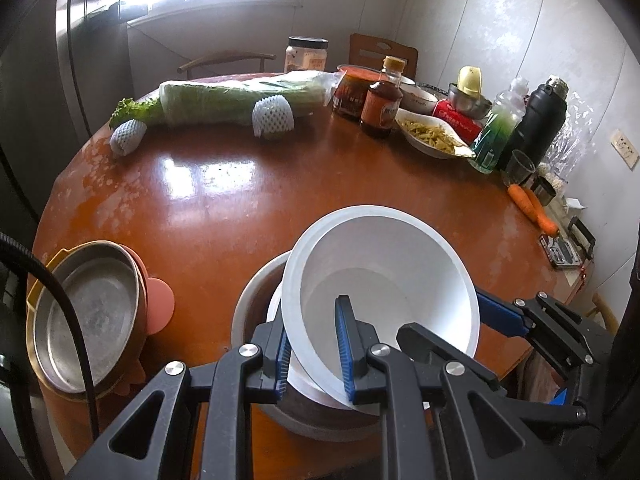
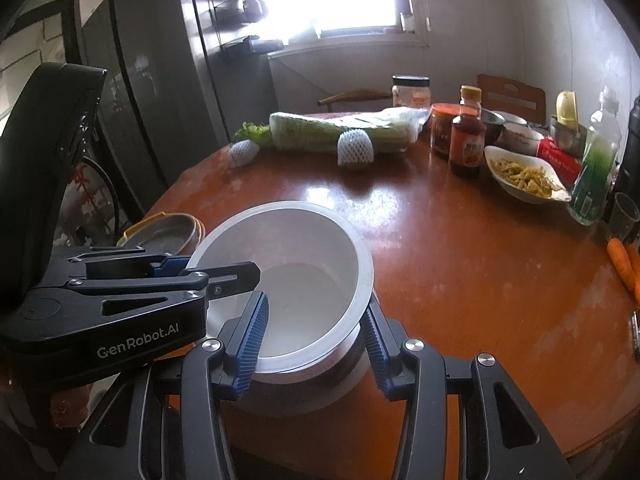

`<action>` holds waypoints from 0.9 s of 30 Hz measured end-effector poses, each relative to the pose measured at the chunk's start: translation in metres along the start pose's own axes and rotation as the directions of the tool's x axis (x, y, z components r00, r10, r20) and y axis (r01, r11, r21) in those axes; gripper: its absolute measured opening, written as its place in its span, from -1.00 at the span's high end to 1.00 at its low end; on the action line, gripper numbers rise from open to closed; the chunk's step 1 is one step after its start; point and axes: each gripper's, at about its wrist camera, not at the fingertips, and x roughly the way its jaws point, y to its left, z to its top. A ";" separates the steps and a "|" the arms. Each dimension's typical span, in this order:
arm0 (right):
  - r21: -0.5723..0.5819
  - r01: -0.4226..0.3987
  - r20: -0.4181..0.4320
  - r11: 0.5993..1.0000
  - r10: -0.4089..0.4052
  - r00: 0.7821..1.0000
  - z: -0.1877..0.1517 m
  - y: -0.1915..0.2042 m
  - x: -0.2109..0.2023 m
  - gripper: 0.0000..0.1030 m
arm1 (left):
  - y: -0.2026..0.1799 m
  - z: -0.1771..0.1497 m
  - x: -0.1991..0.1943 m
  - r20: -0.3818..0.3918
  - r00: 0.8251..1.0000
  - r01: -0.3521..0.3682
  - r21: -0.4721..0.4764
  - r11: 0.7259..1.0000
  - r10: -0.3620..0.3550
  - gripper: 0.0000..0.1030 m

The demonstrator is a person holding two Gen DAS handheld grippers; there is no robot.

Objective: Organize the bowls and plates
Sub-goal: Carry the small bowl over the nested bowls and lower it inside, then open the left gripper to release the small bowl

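- The left gripper [image 1: 313, 354] is clamped on the near wall of the white bowl [image 1: 380, 276], one blue pad inside, one outside.
- The right gripper [image 2: 314, 342] grips the same bowl's opposite edge; its pads straddle the rim and press on it, one finger inside, one outside.
- The white bowl hangs tilted between the two grippers, directly above a larger grey-rimmed bowl [image 1: 256, 300] with another white piece nested in it.
- To do this well, I would level the white bowl first, centre it over the bowl below, then lower both sides evenly so it seats without jamming.
- Release only once it sits flat; a thin wall like this may flex.
- The white bowl looks empty.
- Left of the fingers, a metal dish [image 1: 88, 312] sits in stacked coloured bowls, empty.
- Far beyond the fingers, a white serving bowl [image 1: 434, 136] holds yellowish shredded food.
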 end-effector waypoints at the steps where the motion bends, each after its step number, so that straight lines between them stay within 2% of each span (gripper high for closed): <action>1: -0.002 0.001 -0.002 1.000 -0.001 1.000 -0.001 0.000 0.001 0.06 | 0.000 -0.001 0.001 0.000 1.000 -0.005 0.001 1.000 0.005 0.61; 12: -0.029 0.016 -0.040 0.999 -0.017 0.999 -0.006 0.003 0.016 0.06 | 0.006 -0.006 0.013 -0.015 0.999 -0.038 -0.004 0.999 0.038 0.61; 27: -0.049 0.047 -0.055 0.998 -0.050 0.997 -0.010 0.004 0.025 0.05 | 0.000 -0.011 0.012 0.017 0.995 -0.097 0.035 0.995 0.097 0.61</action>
